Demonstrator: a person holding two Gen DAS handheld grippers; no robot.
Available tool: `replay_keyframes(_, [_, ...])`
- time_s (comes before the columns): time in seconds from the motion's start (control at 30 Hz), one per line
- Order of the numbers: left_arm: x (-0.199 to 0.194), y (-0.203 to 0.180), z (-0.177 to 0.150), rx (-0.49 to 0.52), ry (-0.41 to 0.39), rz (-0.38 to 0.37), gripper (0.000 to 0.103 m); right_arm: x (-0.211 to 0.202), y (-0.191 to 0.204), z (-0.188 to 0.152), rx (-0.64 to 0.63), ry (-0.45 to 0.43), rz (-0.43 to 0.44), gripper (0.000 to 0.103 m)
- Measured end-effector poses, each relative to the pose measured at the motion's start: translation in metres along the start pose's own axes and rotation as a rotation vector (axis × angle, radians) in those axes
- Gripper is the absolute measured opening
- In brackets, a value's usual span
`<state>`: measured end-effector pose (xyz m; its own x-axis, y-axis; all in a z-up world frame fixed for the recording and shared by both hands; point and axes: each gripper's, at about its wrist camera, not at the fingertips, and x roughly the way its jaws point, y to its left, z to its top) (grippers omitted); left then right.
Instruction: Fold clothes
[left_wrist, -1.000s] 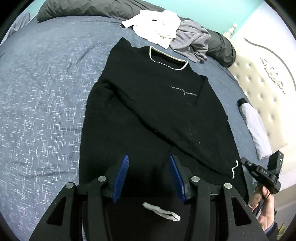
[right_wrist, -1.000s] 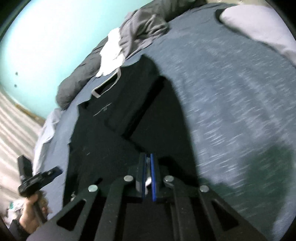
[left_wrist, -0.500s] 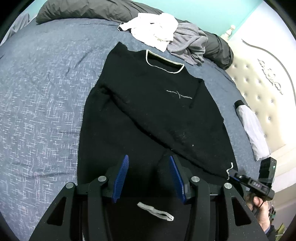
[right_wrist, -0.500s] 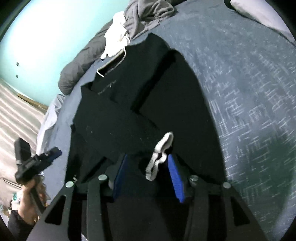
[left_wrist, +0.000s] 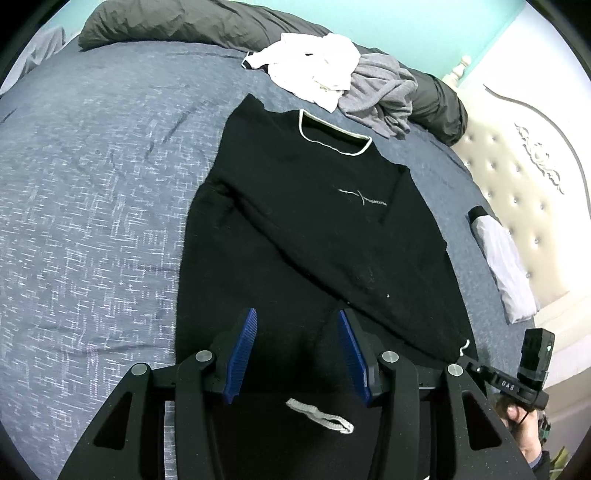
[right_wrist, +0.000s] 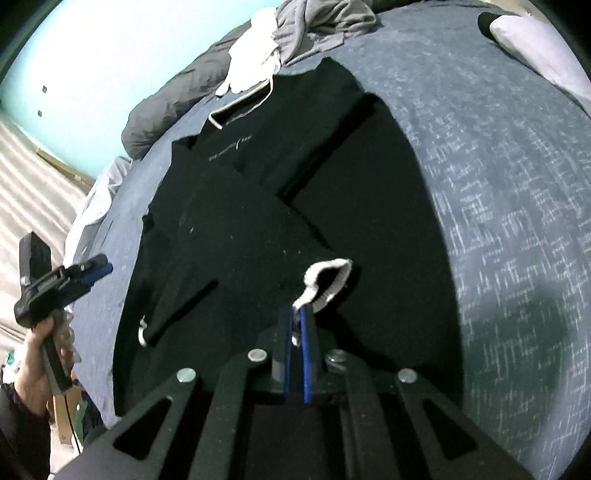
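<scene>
A black sweater (left_wrist: 314, 229) with a white-trimmed collar lies flat on the blue bedspread, both sleeves folded across its body; it also shows in the right wrist view (right_wrist: 258, 221). My left gripper (left_wrist: 297, 332) is open and empty over the sweater's lower part, with a white cuff (left_wrist: 319, 415) lying beneath it. My right gripper (right_wrist: 294, 325) is shut on the white cuff (right_wrist: 327, 280) of one sleeve. The other sleeve's cuff (right_wrist: 142, 332) lies at the sweater's left edge.
A pile of white (left_wrist: 314, 74) and grey (left_wrist: 380, 96) clothes lies beyond the collar, with a dark grey duvet (left_wrist: 177, 26) behind. A folded light garment (left_wrist: 506, 266) lies near the cream headboard (left_wrist: 517, 166). Blue bedspread (left_wrist: 92, 184) stretches left.
My right gripper opened half a second ago and has shut again on the sleeve cuff. The left gripper stayed open, drifting slightly over the sweater.
</scene>
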<state>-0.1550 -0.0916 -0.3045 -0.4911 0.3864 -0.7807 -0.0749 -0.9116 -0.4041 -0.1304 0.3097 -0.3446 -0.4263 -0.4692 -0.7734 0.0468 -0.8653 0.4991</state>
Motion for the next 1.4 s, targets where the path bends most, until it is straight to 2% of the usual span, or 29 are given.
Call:
replay_keyframes(0.17, [-0.004, 0.005, 0.005, -0.007, -0.008, 0.007, 0.050, 0.004, -0.007, -0.002, 0.023, 0.063, -0.014, 0.004])
replay_keyframes(0.5, [-0.001, 0.011, 0.026, 0.003, -0.017, 0.043, 0.050, 0.007, -0.014, 0.009, 0.066, 0.013, -0.018, 0.006])
replay_keyframes(0.7, [0.017, 0.020, 0.041, -0.009, -0.007, 0.074, 0.050, 0.012, -0.018, 0.015, 0.088, -0.014, -0.018, 0.006])
replay_keyframes(0.87, [0.043, 0.040, 0.056, -0.003, 0.012, 0.151, 0.050, 0.011, -0.022, 0.019, 0.099, -0.040, -0.021, 0.006])
replay_keyframes(0.93, [0.048, 0.047, 0.064, -0.003, 0.004, 0.178, 0.050, 0.004, -0.024, 0.019, 0.113, -0.070, -0.028, 0.006])
replay_keyframes(1.0, [0.053, 0.053, 0.072, 0.001, -0.001, 0.193, 0.050, -0.006, -0.028, 0.022, 0.138, -0.137, -0.006, 0.006])
replay_keyframes(1.17, [0.076, 0.052, 0.086, 0.106, 0.029, 0.269, 0.050, -0.016, -0.028, 0.031, 0.152, -0.236, -0.008, 0.006])
replay_keyframes(1.33, [0.090, 0.054, 0.094, 0.161, 0.029, 0.280, 0.049, -0.010, -0.031, 0.036, 0.152, -0.228, -0.003, 0.006])
replay_keyframes(1.4, [0.097, 0.054, 0.096, 0.183, 0.039, 0.281, 0.043, -0.008, -0.032, 0.038, 0.152, -0.223, -0.001, 0.006])
